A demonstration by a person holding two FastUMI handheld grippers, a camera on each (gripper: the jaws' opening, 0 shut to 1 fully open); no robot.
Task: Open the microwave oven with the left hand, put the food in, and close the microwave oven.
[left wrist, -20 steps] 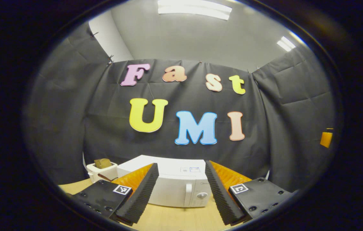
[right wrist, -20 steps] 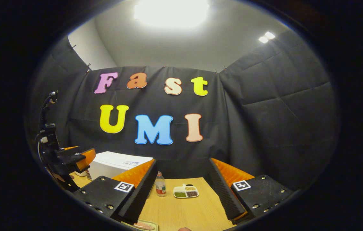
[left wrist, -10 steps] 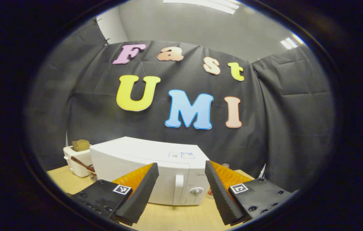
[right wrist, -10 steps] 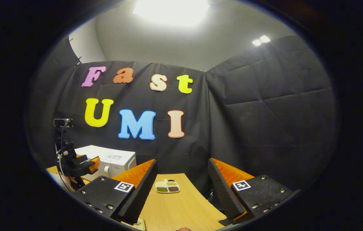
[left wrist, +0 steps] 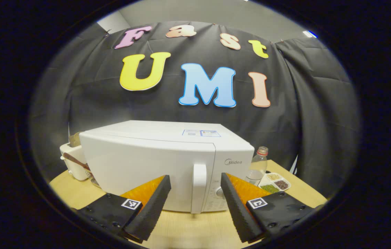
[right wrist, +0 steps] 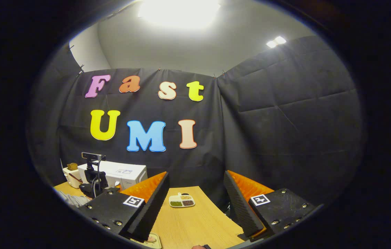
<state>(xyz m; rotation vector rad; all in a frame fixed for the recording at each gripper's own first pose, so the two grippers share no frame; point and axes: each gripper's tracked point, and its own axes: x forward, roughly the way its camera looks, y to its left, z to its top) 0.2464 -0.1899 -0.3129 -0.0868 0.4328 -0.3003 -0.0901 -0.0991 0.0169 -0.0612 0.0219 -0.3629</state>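
The white microwave [left wrist: 147,166] stands on the wooden table with its door shut. Its upright handle [left wrist: 199,186] lies straight ahead between the fingers of my left gripper [left wrist: 194,178], which is open and close in front without touching it. In the right gripper view the microwave [right wrist: 126,172] sits far left, with the left gripper [right wrist: 92,186] and a sleeve [right wrist: 71,199] before it. My right gripper [right wrist: 196,174] is open and holds nothing. A tray of food [right wrist: 149,239] peeks out at the bottom edge, below the right gripper's left finger.
A white toaster [left wrist: 72,162] with bread stands left of the microwave. To its right are a plastic bottle [left wrist: 258,165] and a divided dish of beans [left wrist: 274,181], the same dish [right wrist: 181,201] lying far ahead on the table [right wrist: 195,224].
My left gripper has moved down and toward the microwave, which now looks much larger and nearer. The right gripper's view has swung a little to the right; both stay open.
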